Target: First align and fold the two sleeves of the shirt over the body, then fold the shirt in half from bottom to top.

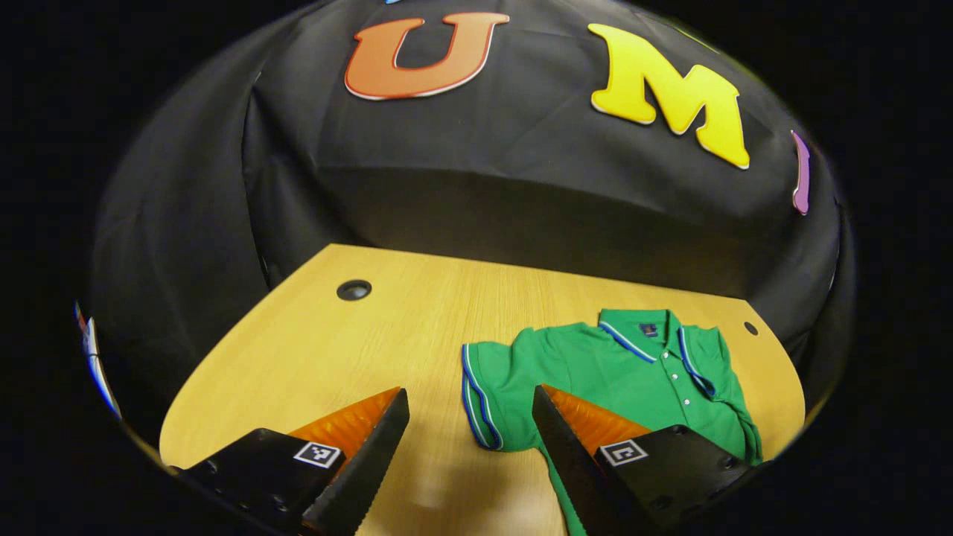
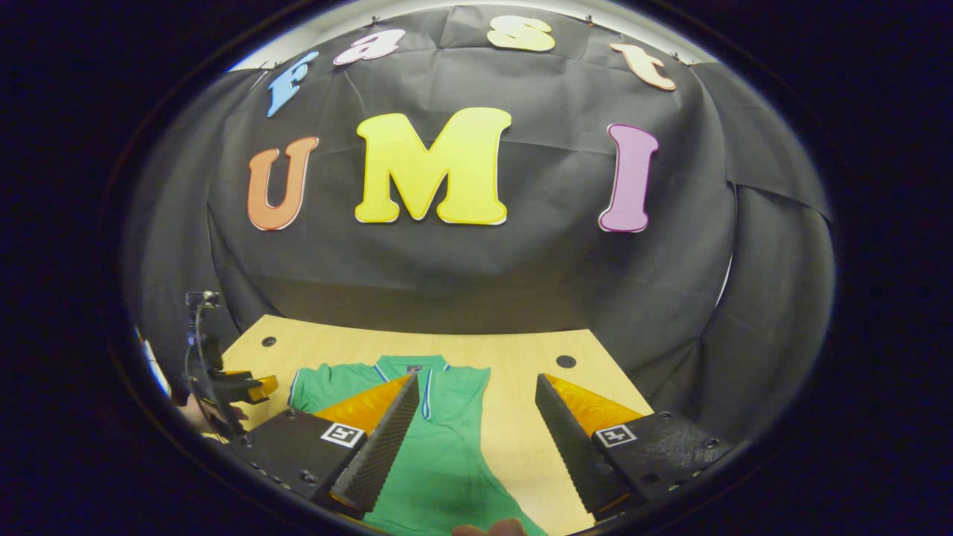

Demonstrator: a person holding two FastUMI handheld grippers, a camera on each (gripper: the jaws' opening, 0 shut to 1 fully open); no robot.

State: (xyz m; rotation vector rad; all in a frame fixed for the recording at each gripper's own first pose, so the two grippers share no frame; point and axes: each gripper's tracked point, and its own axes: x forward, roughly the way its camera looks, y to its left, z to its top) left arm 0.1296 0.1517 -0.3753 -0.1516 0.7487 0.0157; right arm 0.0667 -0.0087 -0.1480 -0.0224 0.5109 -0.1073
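A green polo shirt (image 1: 595, 365) with blue-and-white trim lies face up on the wooden table (image 1: 335, 350), collar toward the far edge. One short sleeve (image 1: 482, 394) sticks out flat to the left. The opposite side looks turned in along the body. My left gripper (image 1: 469, 393) is open and hovers just above that spread sleeve, one finger over bare wood, the other over the chest. In the right gripper view the shirt (image 2: 447, 454) runs toward me. My right gripper (image 2: 476, 380) is open above its right edge, holding nothing. The left gripper (image 2: 249, 387) shows at the far left.
The table has round cable holes (image 1: 354, 289) near its far corners, another hole (image 2: 566, 361) beyond the right gripper. Black cloth walls close in behind and beside the table. Bare wood (image 2: 521, 417) lies right of the shirt. A bit of a hand (image 2: 488, 528) pokes in at the bottom.
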